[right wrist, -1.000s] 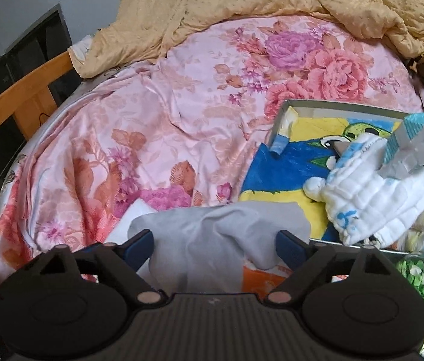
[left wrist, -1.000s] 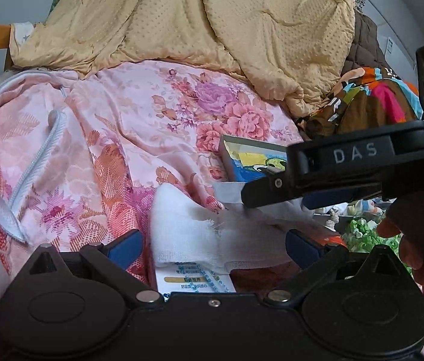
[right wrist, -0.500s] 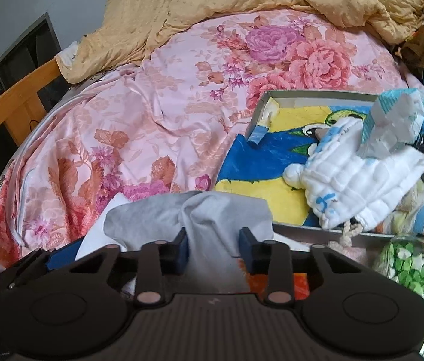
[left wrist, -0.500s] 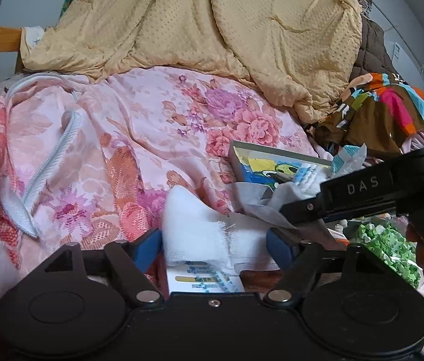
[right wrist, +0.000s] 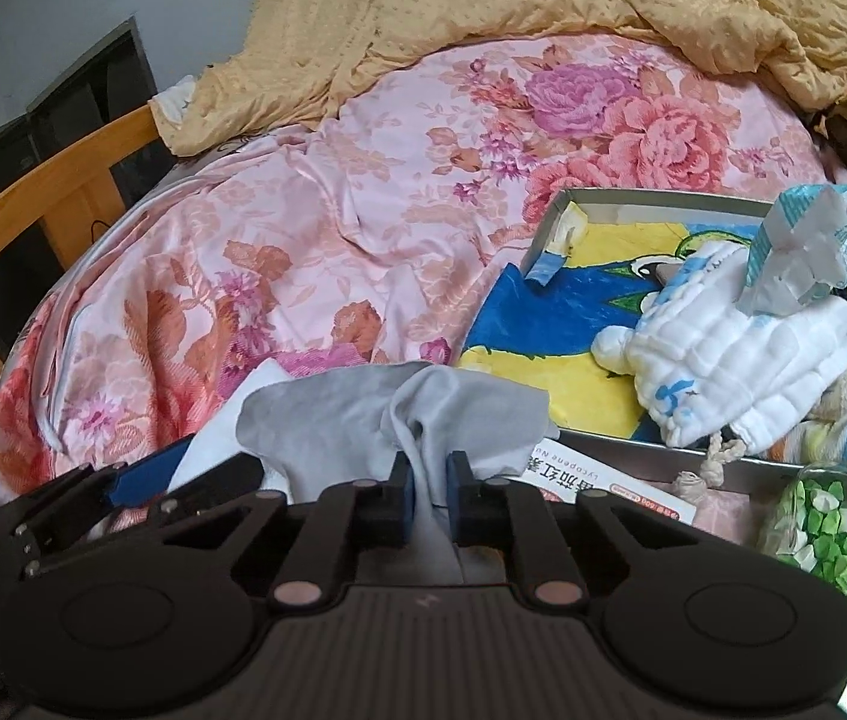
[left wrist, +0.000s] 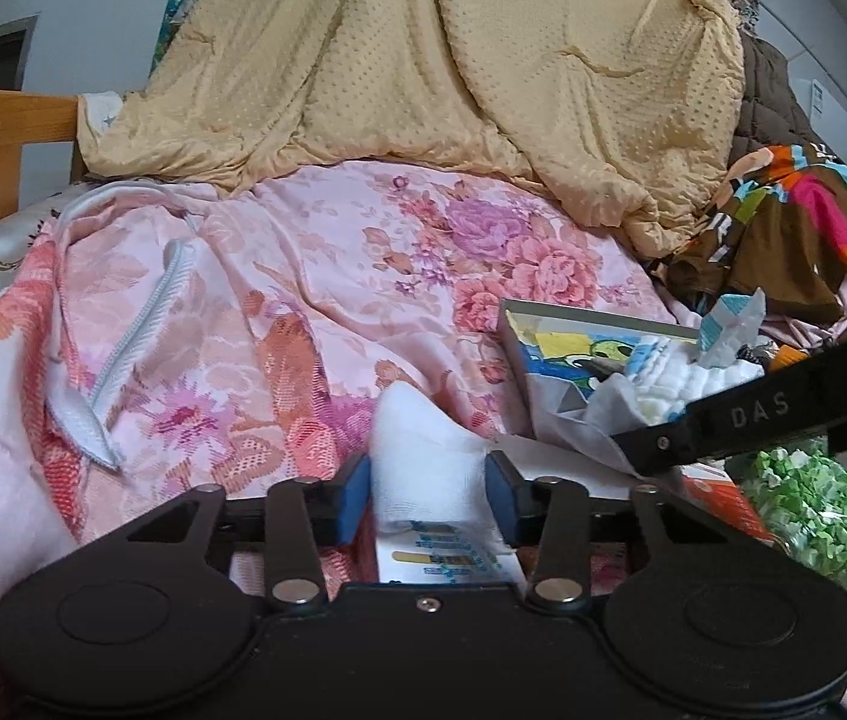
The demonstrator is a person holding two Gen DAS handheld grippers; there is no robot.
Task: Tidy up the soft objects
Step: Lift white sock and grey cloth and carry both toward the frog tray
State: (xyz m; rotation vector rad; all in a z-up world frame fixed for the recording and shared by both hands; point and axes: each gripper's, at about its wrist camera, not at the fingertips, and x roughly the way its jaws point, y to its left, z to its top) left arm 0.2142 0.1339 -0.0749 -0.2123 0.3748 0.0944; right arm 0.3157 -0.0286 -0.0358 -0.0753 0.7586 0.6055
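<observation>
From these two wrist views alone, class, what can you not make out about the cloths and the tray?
- Right wrist: the grey cloth drops behind the right gripper; its lower part is hidden.
- Right wrist: the tray runs off the right edge.
- Left wrist: the white cloth hides the small box top; the print is too small.

I am looking at a bed spread with a pink floral sheet (right wrist: 363, 228). A yellow dotted quilt (left wrist: 423, 60) is lying heaped along its far side. A shallow cartoon-printed box lid (right wrist: 549, 354) is sitting on the sheet at the right, with 1 multicoloured cloth (left wrist: 783, 222) bunched beyond it.
</observation>
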